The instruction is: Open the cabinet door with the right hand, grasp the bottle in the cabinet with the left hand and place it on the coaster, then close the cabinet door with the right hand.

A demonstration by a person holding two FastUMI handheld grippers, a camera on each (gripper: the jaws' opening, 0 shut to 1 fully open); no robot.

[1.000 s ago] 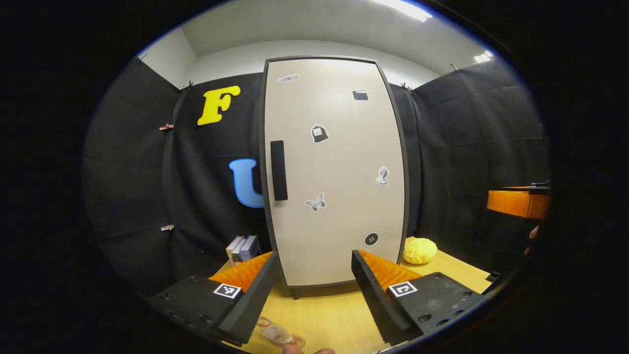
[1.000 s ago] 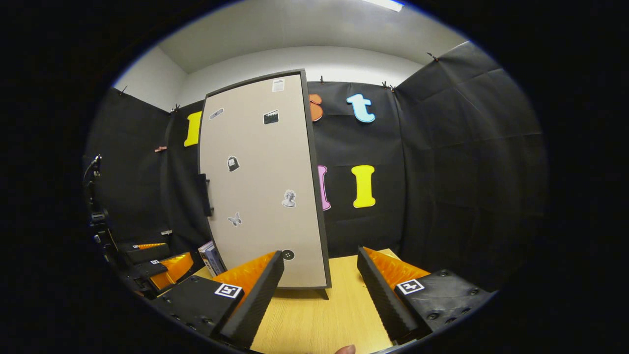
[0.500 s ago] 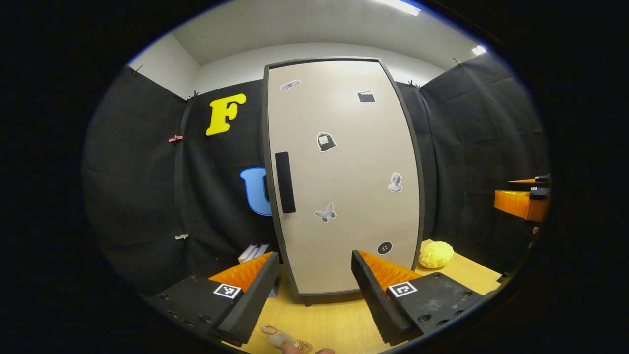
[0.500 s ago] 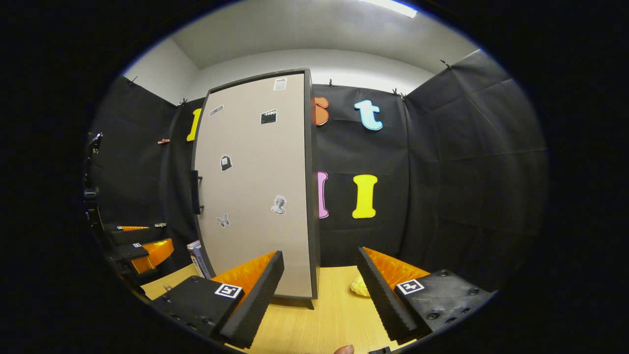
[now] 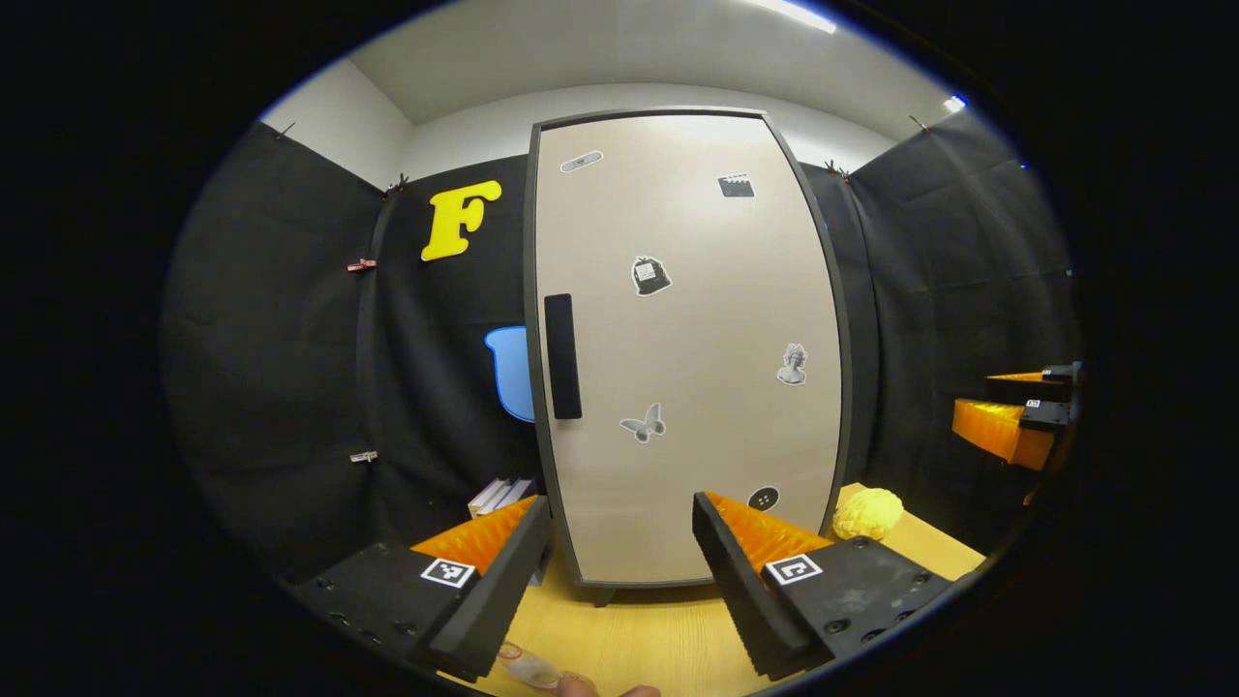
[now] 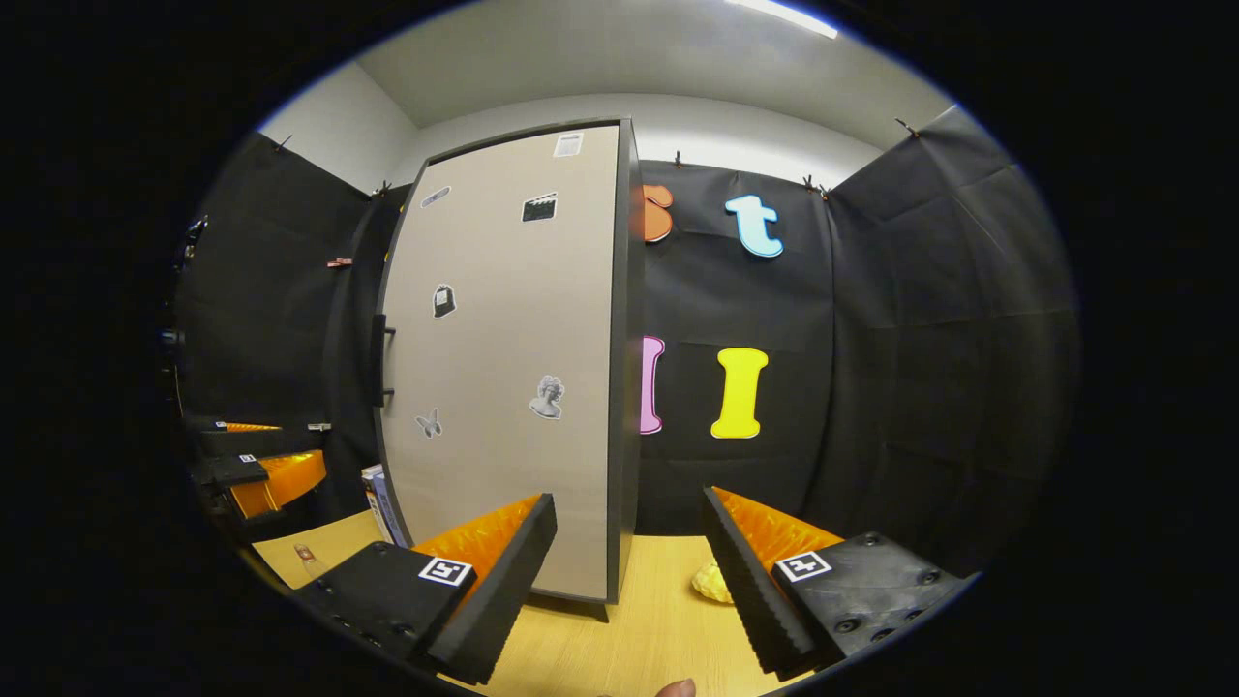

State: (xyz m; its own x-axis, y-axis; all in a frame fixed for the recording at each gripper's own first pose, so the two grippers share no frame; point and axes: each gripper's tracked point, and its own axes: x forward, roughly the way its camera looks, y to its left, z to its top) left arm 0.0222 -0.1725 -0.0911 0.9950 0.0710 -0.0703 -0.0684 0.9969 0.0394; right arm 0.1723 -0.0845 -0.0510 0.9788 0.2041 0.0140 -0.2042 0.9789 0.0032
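Cabinet door shut, both claws spread in front of it

Cabinet door [image 5: 692,339], a tall beige panel in a dark frame, fills the centre of the left gripper view and stands closed on the wooden tabletop [image 5: 639,644]. One black bar handle [image 5: 562,356] sits upright near its left edge. Six small stickers can be counted on the panel in that view; the right gripper view, which sees the door [image 6: 503,358] at a slant in the left half of the frame, shows a seventh, a pale paper-like one at the top right corner.

The left gripper view shows a clear round coaster [image 5: 528,666] at the bottom edge, partly cut off. A few books [image 5: 498,496] stand at the lower left of the cabinet, and one yellow lumpy ball [image 5: 868,513] lies at its lower right.

The left claw [image 5: 619,571] is spread, with nothing between its fingers. The right claw [image 6: 629,571] is likewise spread and empty. Each view catches the other claw at its side edge: at the right edge in the left gripper view, at the left edge in the right gripper view.
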